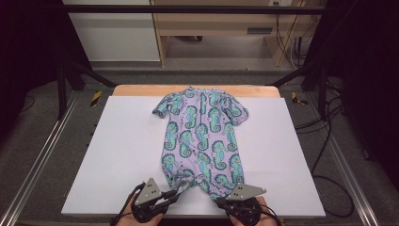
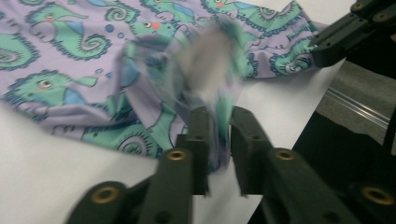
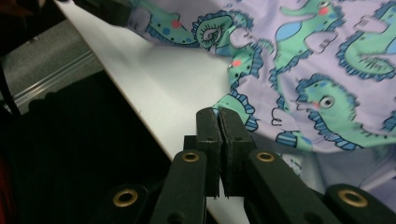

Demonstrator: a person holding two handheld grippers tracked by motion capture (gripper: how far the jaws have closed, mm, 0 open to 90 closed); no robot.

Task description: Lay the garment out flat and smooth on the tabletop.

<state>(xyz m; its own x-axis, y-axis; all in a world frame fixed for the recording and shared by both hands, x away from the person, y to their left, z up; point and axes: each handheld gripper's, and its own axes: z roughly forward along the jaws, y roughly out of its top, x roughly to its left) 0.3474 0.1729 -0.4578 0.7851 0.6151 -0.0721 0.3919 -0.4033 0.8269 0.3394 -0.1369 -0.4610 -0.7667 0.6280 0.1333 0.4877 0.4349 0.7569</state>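
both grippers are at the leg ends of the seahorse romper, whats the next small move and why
Probably let the left gripper finish releasing. Its jaws stand slightly apart with a blurred bunch of the romper slack between them, while the right gripper is shut at the other leg hem. The garment already lies flat on the white board.

Bright even table light, dark surround; left gripper view motion-blurred.

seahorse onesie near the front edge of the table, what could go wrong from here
1. The left gripper has a gap between its pads with a fold of the seahorse onesie still in it; the cloth may slip out, leaving that leg bunched.
2. The right gripper is shut on the other leg hem, so pulling could drag the onesie crooked.
3. Both hems lie close to the front edge of the white board; the cloth could slide off it.
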